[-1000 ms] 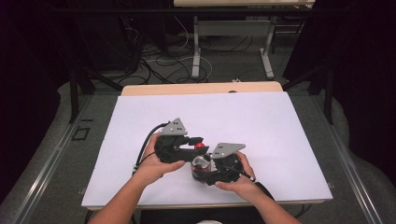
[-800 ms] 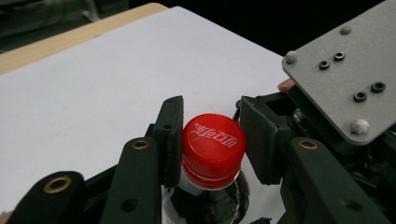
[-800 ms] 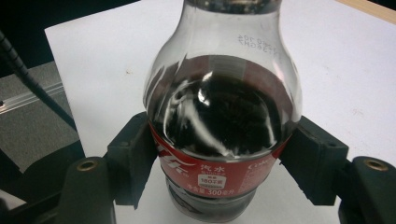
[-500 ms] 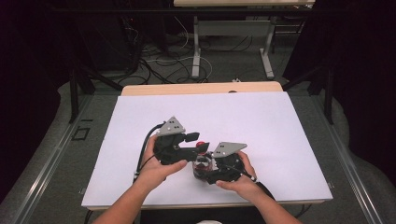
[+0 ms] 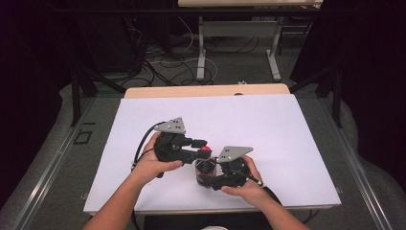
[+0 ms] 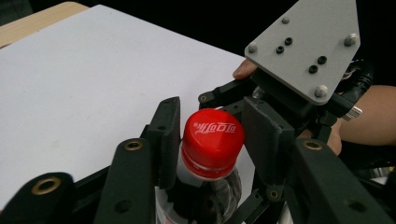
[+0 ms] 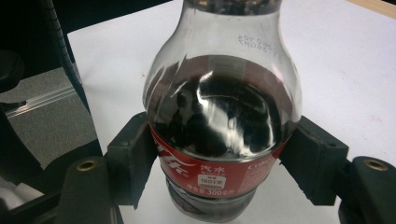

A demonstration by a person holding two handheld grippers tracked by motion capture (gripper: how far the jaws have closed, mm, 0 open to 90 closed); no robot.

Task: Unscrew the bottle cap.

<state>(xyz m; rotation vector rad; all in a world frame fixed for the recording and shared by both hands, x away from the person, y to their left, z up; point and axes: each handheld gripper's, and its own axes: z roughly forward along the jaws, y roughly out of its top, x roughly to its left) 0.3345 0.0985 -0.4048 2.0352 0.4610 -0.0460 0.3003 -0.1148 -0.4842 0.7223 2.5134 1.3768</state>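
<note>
Jaws of the left gripper [image 6: 212, 140] have just been closing and now sit on either side of the red cap [image 6: 213, 136] of the bottle [image 7: 223, 112], with the left pad against the cap and the right pad at its edge. Those of the right gripper [image 7: 223, 163] clamp the bottle's body at its red label [image 7: 205, 175], one pad on each side. In the high view the bottle [image 5: 205, 168] stands upright on the white desk [image 5: 249, 120], near the front edge and about midway along it, between the left gripper [image 5: 200, 149] and the right gripper [image 5: 210, 178]. It holds dark liquid.
</note>
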